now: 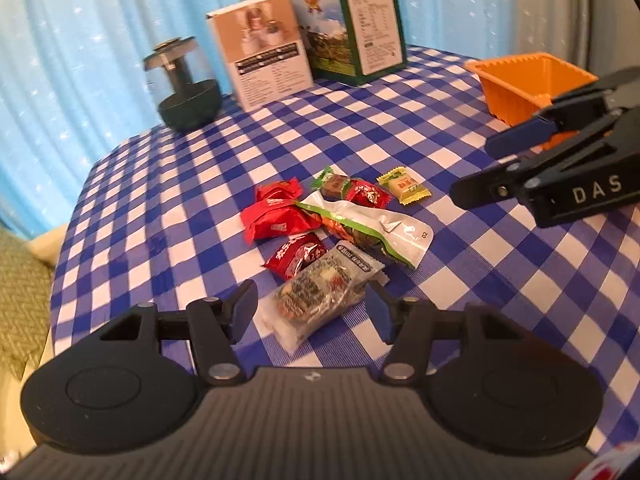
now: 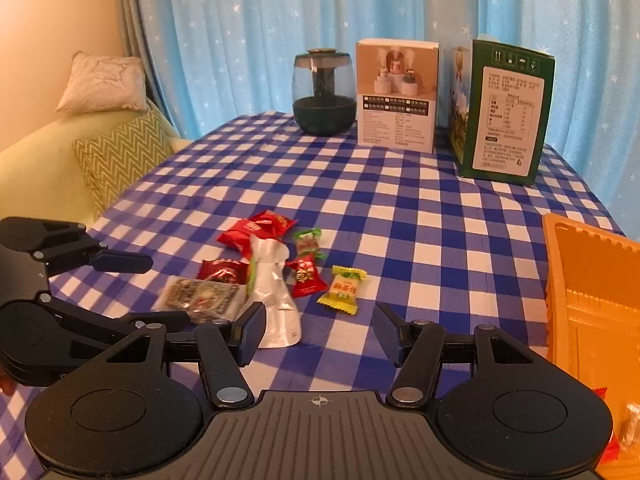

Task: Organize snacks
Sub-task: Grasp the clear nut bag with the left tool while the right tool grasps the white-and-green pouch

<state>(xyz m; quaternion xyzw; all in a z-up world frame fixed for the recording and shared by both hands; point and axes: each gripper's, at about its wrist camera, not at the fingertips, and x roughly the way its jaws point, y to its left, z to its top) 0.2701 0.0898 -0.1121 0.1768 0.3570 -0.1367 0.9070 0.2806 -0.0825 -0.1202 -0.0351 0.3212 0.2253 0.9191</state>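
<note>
- Left gripper (image 1: 311, 310), nearest the lens in its own view, has its jaws spread wide on either side of the clear rice-cake packet (image 1: 320, 294); the packet lies flat between the pads but neither pad looks to be touching it, so I judge this a grasp being lined up, not yet made.
- Right gripper (image 2: 319, 330) also has its fingers apart and holds nothing; it hangs over bare cloth with the yellow candy (image 2: 343, 289) just ahead and the white pouch (image 2: 274, 296) beside its left pad, probably waiting its turn.
- Checked tablecloth (image 1: 192, 184) spreads out ahead of both grippers and carries everything.
- Orange bin (image 2: 592, 292) sits close to the right of the right gripper, open side up; a red wrapper corner shows low in it, so it is likely where the snacks go.
- Green carton (image 1: 360, 24) and white box (image 1: 264, 48) stand upright far ahead, with a dark humidifier (image 1: 186, 88) to their left, all well apart from the snacks.
- Snack pile lies just ahead of the left gripper: the white pouch across the middle, a large red packet (image 1: 276, 210) at its far left, a dark-red candy (image 1: 298, 254) touching the rice-cake packet.
- Smallest, farthest ahead: a green-ended candy (image 1: 334, 182), a red candy (image 1: 368, 194), and the yellow candy, lying slightly apart.
</note>
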